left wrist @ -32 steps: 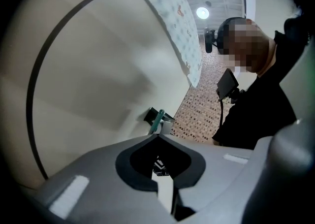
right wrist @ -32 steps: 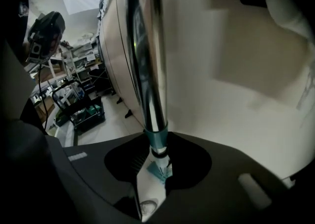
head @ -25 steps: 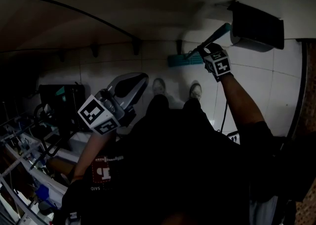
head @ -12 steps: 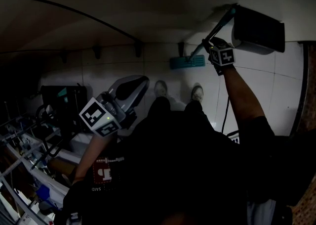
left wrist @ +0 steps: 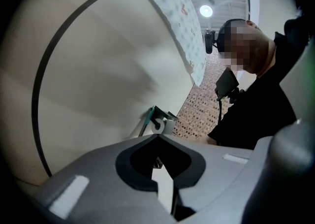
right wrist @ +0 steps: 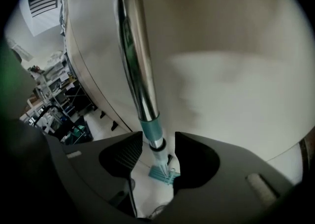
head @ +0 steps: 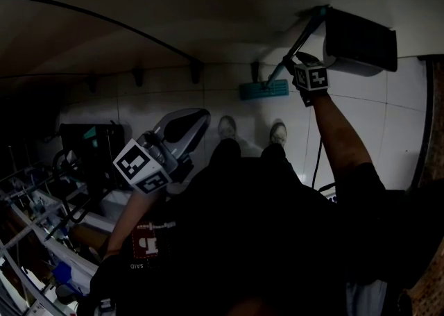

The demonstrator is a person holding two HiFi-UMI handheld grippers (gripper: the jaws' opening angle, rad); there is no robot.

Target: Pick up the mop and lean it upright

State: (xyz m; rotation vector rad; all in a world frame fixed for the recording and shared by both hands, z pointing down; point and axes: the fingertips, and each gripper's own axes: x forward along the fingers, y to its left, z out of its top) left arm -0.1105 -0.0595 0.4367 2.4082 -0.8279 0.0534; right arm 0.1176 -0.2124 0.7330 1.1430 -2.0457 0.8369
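The mop stands tilted against the pale wall, its teal head (head: 263, 89) on the tiled floor and its metal handle (head: 300, 38) rising to a dark wall box (head: 361, 38). My right gripper (head: 287, 69) sits around the handle low down. In the right gripper view the handle (right wrist: 138, 65) and its teal collar (right wrist: 150, 128) pass between the jaws with a gap on each side, the mop head (right wrist: 163, 174) below; the jaws have just been opening and my right gripper (right wrist: 158, 144) is open. My left gripper (head: 186, 127) hangs apart at the left, its tips (left wrist: 157, 136) meeting on nothing.
A dark cable (head: 104, 19) runs along the wall. Cluttered wire shelves (head: 35, 224) and a dark cart (head: 87, 144) crowd the lower left. The person's shoes (head: 225, 126) stand on the white tiles near the mop head.
My right hand carried the mop handle up toward the wall, and the handle now stands steeper with its top at the dark box. The left gripper stayed where it was.
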